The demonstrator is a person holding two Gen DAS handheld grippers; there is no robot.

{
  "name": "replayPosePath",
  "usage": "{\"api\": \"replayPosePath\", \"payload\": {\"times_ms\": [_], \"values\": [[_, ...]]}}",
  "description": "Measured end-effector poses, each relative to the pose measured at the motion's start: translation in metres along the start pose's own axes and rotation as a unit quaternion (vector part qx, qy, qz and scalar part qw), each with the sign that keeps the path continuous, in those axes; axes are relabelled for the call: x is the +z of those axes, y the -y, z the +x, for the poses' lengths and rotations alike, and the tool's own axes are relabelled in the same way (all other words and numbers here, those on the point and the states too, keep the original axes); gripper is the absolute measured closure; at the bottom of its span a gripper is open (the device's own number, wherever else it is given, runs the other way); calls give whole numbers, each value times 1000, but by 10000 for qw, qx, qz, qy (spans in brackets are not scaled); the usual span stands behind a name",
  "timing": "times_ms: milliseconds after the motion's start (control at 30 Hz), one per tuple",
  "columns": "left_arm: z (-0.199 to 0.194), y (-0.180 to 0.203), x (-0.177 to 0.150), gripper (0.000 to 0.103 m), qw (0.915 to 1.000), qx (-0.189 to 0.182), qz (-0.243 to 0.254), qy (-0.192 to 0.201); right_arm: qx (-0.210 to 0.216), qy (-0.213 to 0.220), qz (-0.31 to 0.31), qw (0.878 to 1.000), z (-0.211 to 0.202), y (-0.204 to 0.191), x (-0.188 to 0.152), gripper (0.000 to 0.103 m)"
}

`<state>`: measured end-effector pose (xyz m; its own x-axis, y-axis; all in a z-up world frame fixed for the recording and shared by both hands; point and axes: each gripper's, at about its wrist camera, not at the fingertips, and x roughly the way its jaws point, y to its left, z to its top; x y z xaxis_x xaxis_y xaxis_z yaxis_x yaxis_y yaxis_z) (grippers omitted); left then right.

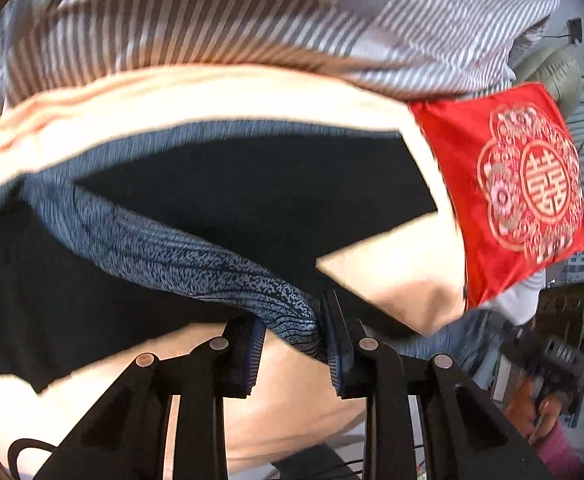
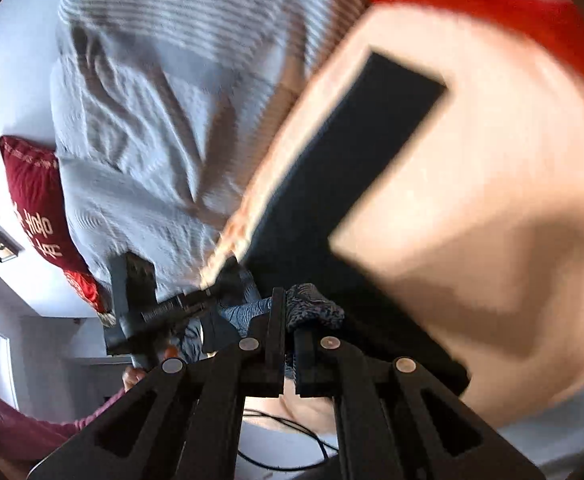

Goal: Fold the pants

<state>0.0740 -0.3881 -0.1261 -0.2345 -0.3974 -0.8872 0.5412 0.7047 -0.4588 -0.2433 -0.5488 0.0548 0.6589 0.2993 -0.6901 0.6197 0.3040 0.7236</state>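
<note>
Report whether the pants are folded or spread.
Spread: one black leg of the pants lies flat on the peach sheet; the waistband hangs lifted.

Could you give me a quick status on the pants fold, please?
Left gripper and right gripper both clamped on patterned waistband. Black pants lifted off bed. Nothing obstructing.

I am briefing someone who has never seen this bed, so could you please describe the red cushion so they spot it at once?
Start at the bed's peach sheet, below the grey-and-white striped duvet. At the sheet's right edge lies the red cushion. Unlike the black pants beside it, it is bright satin red with a round pale floral emblem embroidered on it.
</note>
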Motion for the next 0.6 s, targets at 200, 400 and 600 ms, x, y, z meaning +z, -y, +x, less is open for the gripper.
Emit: {"api": "replayPosePath", "payload": {"times_ms": [200,400,600], "values": [[16,10,47,74,9996,198,170,122,-488,-199,-110,9985,36,4,97,100],[16,4,60,74,9984,541,108,135,-1101,-532,-142,9924,101,22,156,100],[-16,-23,41,73,9963,836,-143,134,-2025,-666,-143,9769,127,38,173,97]]}}
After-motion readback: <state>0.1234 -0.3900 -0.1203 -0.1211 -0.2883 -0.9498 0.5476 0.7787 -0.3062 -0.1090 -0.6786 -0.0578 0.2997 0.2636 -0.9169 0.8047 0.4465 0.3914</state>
